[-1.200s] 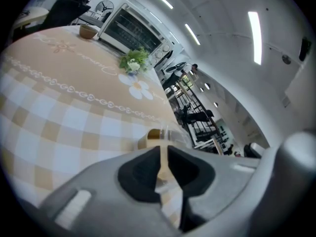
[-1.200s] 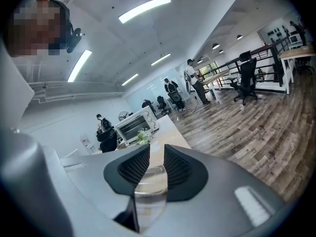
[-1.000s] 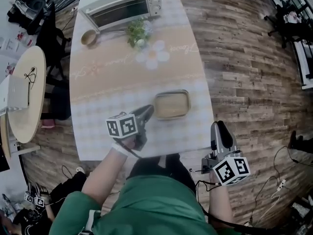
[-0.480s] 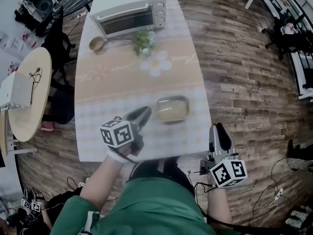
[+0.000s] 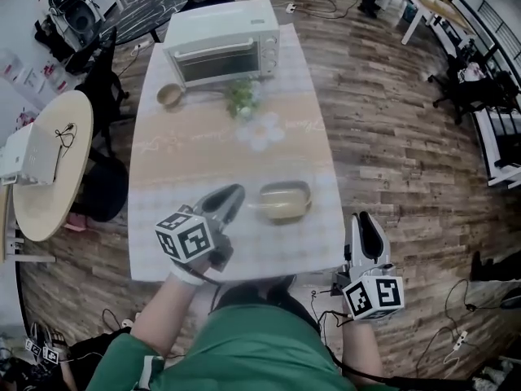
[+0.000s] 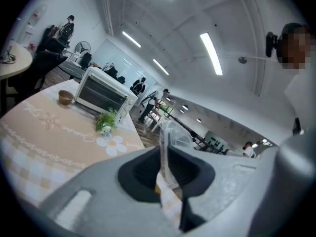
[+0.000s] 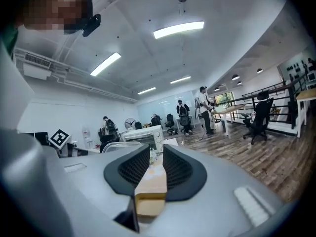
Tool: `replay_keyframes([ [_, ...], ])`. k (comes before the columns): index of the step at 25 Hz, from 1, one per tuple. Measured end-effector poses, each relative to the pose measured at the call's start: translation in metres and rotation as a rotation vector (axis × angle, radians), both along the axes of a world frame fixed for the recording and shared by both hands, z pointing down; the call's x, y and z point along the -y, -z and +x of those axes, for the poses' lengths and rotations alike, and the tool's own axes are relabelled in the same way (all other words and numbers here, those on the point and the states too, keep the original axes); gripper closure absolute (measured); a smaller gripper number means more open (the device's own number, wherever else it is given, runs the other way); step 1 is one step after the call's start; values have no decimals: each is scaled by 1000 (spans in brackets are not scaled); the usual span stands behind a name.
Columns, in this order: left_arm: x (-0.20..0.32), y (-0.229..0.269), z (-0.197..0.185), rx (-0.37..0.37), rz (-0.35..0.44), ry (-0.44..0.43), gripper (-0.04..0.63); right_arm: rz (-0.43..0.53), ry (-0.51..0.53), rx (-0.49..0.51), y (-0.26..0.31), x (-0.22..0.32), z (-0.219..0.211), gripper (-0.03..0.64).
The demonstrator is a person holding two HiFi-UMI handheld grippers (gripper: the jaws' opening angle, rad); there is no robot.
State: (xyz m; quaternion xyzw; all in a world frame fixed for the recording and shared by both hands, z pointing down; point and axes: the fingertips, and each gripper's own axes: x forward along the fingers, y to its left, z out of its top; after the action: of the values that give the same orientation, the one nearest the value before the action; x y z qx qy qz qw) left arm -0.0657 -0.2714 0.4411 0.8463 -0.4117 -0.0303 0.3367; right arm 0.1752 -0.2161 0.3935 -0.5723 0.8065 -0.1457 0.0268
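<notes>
Lid [image 6: 171,134] raised off box
Left claw [image 6: 163,154] grips the clear lid, now tipped up above the box [image 5: 286,204] ahead; right claw [image 7: 157,154] empty, jaws apart.

Toaster oven [image 5: 221,43]: set far back on the table [image 5: 163,177].
Bowl [image 5: 170,94]: placed before it, left.
Greenery [image 5: 242,98]: placed before it, right.
</notes>
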Motion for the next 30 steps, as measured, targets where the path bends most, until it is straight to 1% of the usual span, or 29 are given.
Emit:
replay_keyframes([
  [8,-7,48,-13,-17,97,21,552,121,-17,-12,47,-2,3,540],
  [14,-19,80,-17,-38,152,21,552,172,-21,-30,74,-12,4,540],
  [18,-24,98,-18,-47,198,17,552,220,-33,-14,91,-17,7,540],
  [20,-27,103,-17,-49,210,15,552,237,-33,-7,96,-21,8,540],
  [30,-38,121,-7,-75,239,-7,553,281,-42,-47,114,-35,13,540],
])
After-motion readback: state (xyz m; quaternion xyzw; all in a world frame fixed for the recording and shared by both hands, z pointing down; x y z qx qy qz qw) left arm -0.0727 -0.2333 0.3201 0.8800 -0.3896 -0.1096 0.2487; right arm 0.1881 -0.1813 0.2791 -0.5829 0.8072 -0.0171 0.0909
